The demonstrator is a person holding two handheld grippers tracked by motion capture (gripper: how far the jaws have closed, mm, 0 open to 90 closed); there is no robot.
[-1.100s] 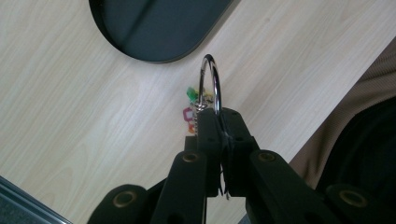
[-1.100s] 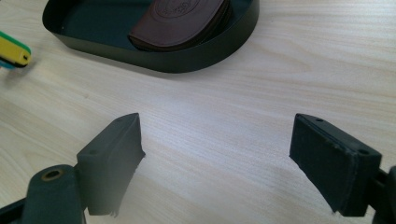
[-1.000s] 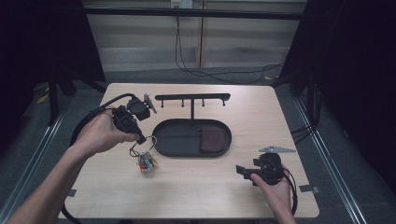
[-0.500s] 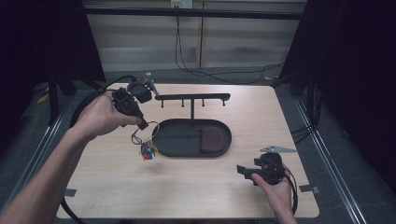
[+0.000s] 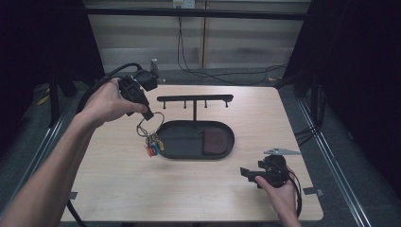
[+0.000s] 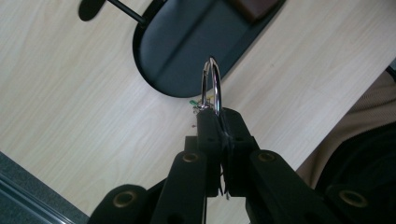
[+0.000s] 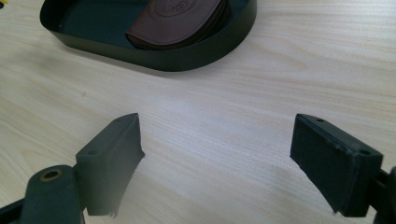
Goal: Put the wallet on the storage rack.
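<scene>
1. We take the job as hanging the key ring (image 5: 150,124) on the hook rack (image 5: 195,99) that stands behind the oval tray (image 5: 189,153).
2. Left gripper (image 5: 148,115): jaws pressed together on the metal ring; the left gripper view shows the ring (image 6: 212,86) pinched edge-on between the tips.
3. The ring hangs off the table, over the tray's left end. Coloured key tags (image 5: 152,145) dangle below it, just beside the tray rim; whether they touch it we can't tell.
4. Right gripper (image 5: 245,173): jaws spread wide, nothing between them, parked low at the table's (image 5: 118,189) near right corner. Its own view looks across bare wood to the tray and the brown leather pouch (image 7: 180,21) in it.
5. Done, as we judge it: pickup and lift.
6. Left: carry up and back to the rack, thread the ring over a peg, release. No peg holds anything.
7. Rack pegs are small from here; alignment looks like the fiddly part.
</scene>
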